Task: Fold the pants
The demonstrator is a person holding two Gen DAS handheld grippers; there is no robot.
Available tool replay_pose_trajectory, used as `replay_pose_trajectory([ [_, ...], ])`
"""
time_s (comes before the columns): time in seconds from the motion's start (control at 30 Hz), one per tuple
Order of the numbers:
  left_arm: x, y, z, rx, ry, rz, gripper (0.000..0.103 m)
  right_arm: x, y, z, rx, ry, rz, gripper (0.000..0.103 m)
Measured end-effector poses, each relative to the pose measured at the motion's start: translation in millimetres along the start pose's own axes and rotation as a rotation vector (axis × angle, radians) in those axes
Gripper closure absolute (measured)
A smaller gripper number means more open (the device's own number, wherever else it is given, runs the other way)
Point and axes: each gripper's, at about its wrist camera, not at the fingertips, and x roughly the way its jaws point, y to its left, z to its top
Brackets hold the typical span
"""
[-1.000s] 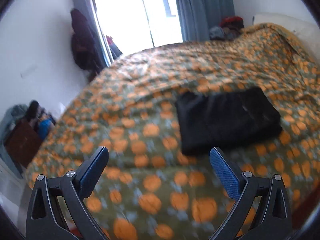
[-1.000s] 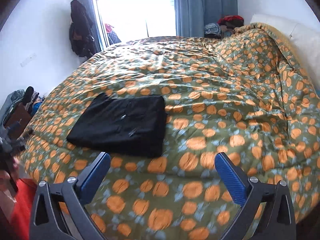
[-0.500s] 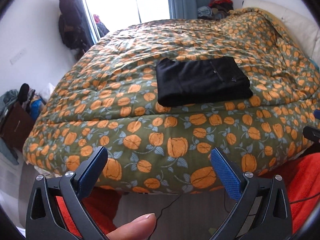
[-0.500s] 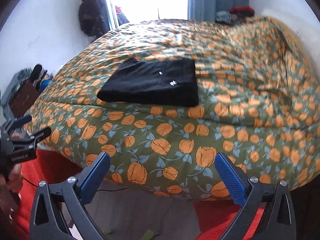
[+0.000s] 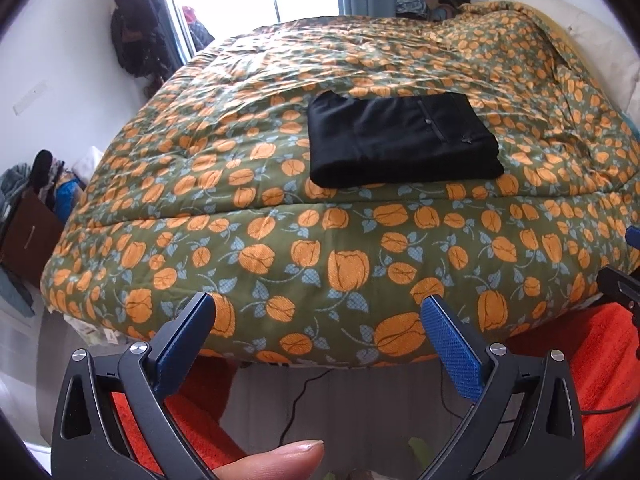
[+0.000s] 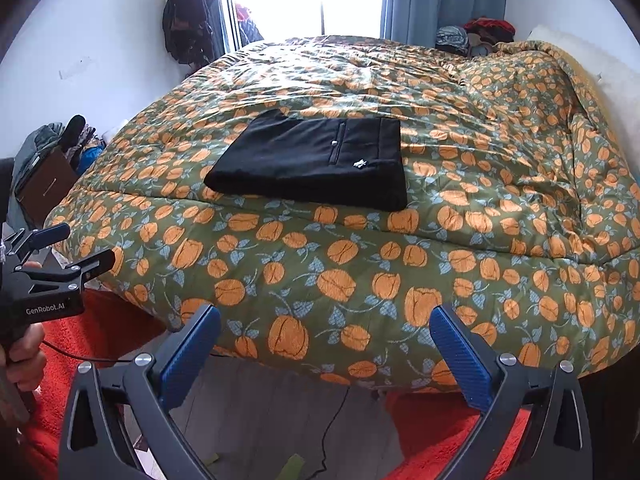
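Note:
Black pants lie folded into a flat rectangle on the bed's flowered quilt, near its front edge. They also show in the right wrist view. My left gripper is open and empty, held off the bed in front of its edge. My right gripper is open and empty, also off the bed, to the right of the left one. The left gripper shows at the left edge of the right wrist view, jaws apart.
Red rug and grey floor lie below the bed, with a black cable. Clothes hang by the window. A pile of things stands left of the bed. A pillow lies far right.
Both grippers have pulled back and down from above the quilt to below the bed's front edge. The folded pants lie unmoved and look farther away.

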Motion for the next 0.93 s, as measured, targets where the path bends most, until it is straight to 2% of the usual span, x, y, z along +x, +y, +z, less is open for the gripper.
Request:
replay_pose_trajectory([
  [0.2,6.1,1.2,-4.4,0.001,0.051,-0.018,0.001,1.0,0.1,-0.5,0.001,0.006,-0.021,0.0],
  [0.77,-10.5,-3.8,-1.0,0.014,0.023,-0.093,0.001,-5.4,-4.0,-3.5,0.009,0.009,-0.025,0.0],
  [0.93,-13.3,-9.5,-3.0,0.036,0.004,-0.061,0.001,-8.3,-4.2,-4.5,0.018,0.001,-0.022,0.0],
])
